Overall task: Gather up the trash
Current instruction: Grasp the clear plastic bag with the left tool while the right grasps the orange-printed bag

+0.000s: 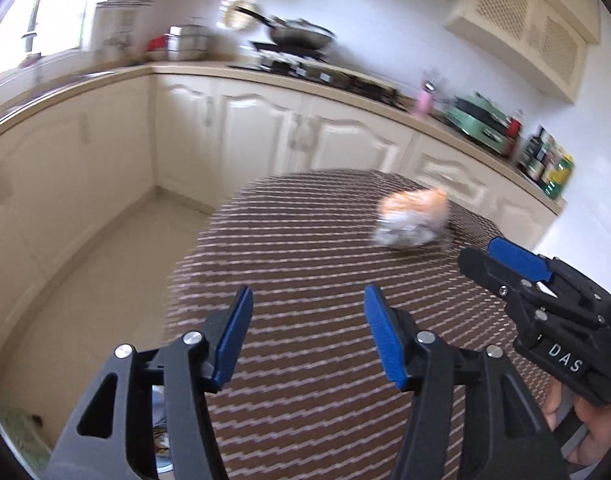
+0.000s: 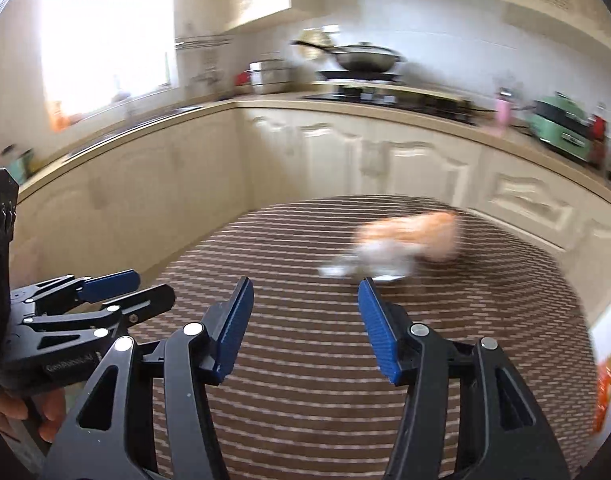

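Both tools, left tool (image 1: 308,332) and right tool (image 2: 305,326), part open and empty over striped surface (image 1: 305,400), blurred orange-white trash wad (image 1: 411,220) lying ahead toward far right edge, nothing between, wok (image 1: 301,36) on back counter

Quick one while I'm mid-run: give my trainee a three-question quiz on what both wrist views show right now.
1. True or false: the left gripper is holding the crumpled orange-and-white trash.
2. Multiple choice: the trash lies on A) the floor, B) the striped table, C) the counter.
3. Fill in: on the stove at the back sits a dark ____.

Key:
1. False. Both the left and the right gripper are open and empty, short of the trash.
2. B.
3. Wok. The pictures are blurred, so finer detail cannot be told.
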Available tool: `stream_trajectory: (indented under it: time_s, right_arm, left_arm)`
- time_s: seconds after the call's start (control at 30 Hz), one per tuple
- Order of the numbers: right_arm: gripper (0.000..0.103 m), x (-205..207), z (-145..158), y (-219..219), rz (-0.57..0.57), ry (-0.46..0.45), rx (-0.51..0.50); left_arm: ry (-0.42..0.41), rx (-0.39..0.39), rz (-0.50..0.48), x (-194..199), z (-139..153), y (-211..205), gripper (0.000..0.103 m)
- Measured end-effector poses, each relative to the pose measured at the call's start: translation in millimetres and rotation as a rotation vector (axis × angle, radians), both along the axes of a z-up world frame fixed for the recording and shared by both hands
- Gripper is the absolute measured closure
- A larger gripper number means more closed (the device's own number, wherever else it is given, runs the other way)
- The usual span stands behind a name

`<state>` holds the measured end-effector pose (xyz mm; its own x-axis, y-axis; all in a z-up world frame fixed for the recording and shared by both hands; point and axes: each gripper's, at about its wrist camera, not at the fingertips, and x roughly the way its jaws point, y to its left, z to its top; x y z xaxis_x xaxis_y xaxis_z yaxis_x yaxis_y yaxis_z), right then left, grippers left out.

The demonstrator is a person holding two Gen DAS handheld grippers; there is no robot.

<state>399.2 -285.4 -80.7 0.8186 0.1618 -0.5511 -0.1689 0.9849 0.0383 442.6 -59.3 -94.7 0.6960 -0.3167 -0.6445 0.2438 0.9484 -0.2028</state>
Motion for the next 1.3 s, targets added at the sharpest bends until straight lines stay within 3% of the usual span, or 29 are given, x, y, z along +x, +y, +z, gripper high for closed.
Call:
stream_trajectory:
  time_s: [0.1, 0.33, 0.57, 0.7, 0.77, 0.8, 0.93, 1.1, 1.3]
  right_arm:
    - [0.050, 4, -3, -43, -0.067, 0.003, 0.006]
    - [0.049, 23, -21, -83, -0.117, 0.042, 0.024]
    - [0.049, 46, -32, -95, -0.121, 0.080, 0.076]
    - [0.047, 59, -35, -94, -0.117, 0.092, 0.080]
    - [0.045, 62, -34, -93, -0.115, 0.092, 0.084]
    - [0.045, 63, -34, -92, -0.115, 0.092, 0.086]
    - [0.044, 66, -33, -91, -0.119, 0.091, 0.093]
    - [0.043, 71, -32, -88, -0.119, 0.088, 0.091]
    - [0.031, 91, -36, -89, -0.147, 0.092, 0.123]
  left_arm:
    - [0.002, 0.013, -0.080, 18, -2, -49, 0.040]
    - [0.007, 0.052, -0.152, 67, -17, -110, 0.040]
    - [0.059, 0.098, -0.167, 116, -45, -133, 0.040]
    - [0.087, 0.077, -0.161, 132, -57, -132, 0.041]
    - [0.094, 0.062, -0.172, 135, -58, -133, 0.052]
    - [0.098, 0.058, -0.179, 137, -59, -134, 0.067]
    - [0.084, 0.072, -0.183, 135, -57, -134, 0.068]
    - [0.045, 0.013, -0.144, 124, -43, -110, 0.069]
    - [-0.048, 0.011, 0.083, 129, -23, -67, 0.069]
